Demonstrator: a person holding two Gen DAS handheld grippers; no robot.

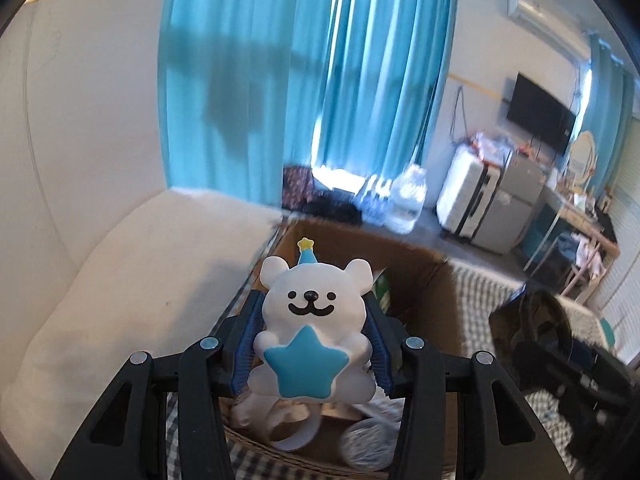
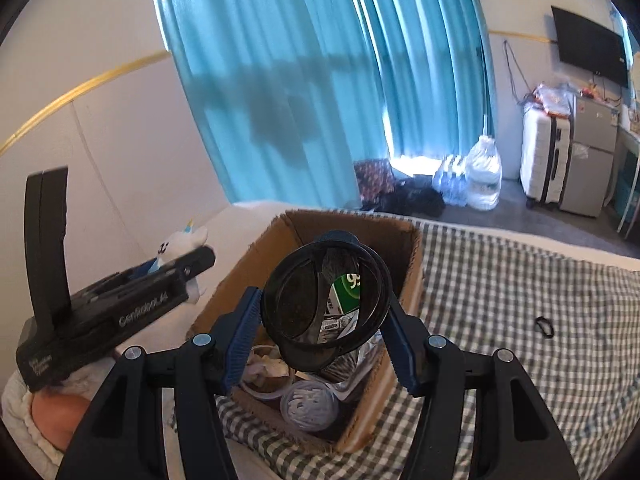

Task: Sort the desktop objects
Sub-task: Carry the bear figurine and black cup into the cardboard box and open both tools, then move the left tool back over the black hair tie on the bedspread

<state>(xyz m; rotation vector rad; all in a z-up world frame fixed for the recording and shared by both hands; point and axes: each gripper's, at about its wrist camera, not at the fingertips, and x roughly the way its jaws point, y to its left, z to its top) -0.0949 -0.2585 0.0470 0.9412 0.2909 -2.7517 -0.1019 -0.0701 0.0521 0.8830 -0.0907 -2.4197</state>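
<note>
The white bear figure (image 1: 310, 332) with its blue star is seen face-on only in the left wrist view, clamped between the blue pads of the left gripper (image 1: 312, 344) and held above the near-left part of the cardboard box (image 1: 424, 280). From the right wrist view only its head (image 2: 182, 240) is shown, beside the box's left wall, past the left gripper's black body (image 2: 120, 304).

The black round lidded container (image 2: 326, 306) is grasped by the right gripper (image 2: 324, 332) over the middle of the box (image 2: 414, 280); in the left view it is seen only as a dark blur (image 1: 532, 320) at the right.

Inside the box a green packet (image 2: 348, 288), a clear tub of white sticks (image 2: 308, 404) and crumpled wrappers are seen. The box stands on a checked cloth (image 2: 520, 300), on which a small black ring (image 2: 545, 326) lies well apart towards the right. A white cushion (image 1: 120, 280) lies along the box's left side. The cloth to the right of the box is otherwise open.
</note>
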